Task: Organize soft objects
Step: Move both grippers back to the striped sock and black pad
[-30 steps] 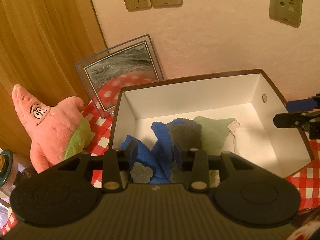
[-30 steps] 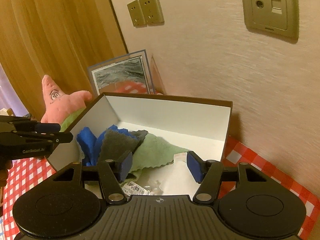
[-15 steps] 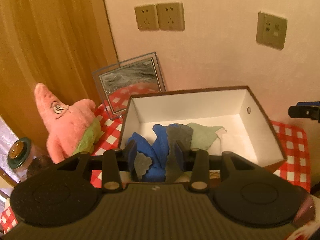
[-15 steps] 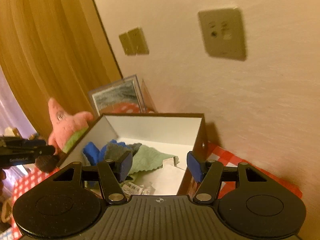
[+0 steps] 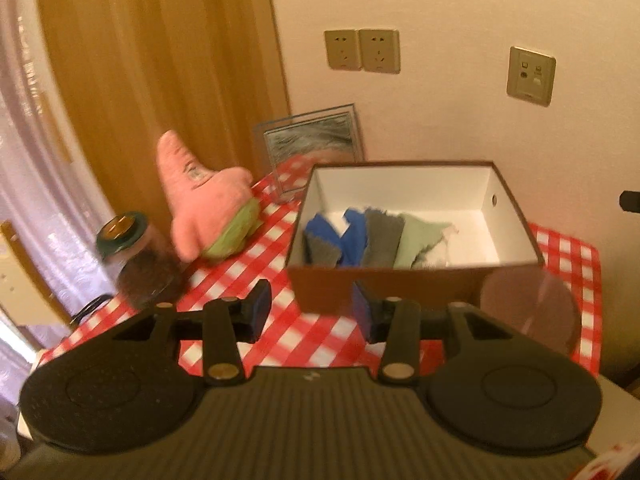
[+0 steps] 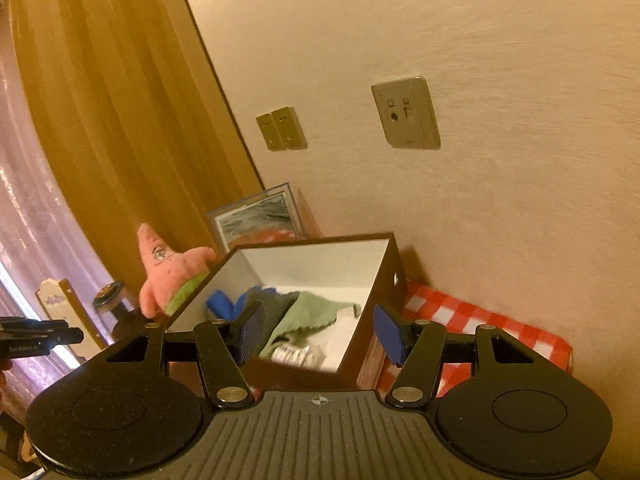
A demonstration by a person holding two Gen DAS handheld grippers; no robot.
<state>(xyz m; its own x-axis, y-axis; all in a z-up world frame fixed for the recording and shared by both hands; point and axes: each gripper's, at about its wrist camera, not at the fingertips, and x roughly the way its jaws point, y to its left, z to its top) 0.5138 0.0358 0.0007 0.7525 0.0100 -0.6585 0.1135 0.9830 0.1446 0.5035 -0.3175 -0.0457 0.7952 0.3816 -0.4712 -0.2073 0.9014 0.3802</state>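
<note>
A brown box (image 5: pixel 384 285) with a white inside stands on the red checked tablecloth (image 5: pixel 248 276). In it lie blue (image 5: pixel 354 236), grey (image 5: pixel 380 236), green (image 5: pixel 420 238) and white (image 5: pixel 468 246) cloths. A pink star plush (image 5: pixel 200 196) leans left of the box. My left gripper (image 5: pixel 310 312) is open and empty, in front of the box. My right gripper (image 6: pixel 320 332) is open and empty, above the near right corner of the box (image 6: pixel 372 356). The plush (image 6: pixel 168 276) and the cloths (image 6: pixel 312 312) show in the right wrist view too.
A framed picture (image 5: pixel 312 144) leans on the wall behind the box. A jar with a dark lid (image 5: pixel 128 248) stands left of the plush. A round translucent disc (image 5: pixel 528 308) lies in front of the box. A curtain (image 5: pixel 140 60) hangs at the left.
Both grippers have pulled back and up from the box. The left gripper was over the cloths inside; it is now in front of the box.
</note>
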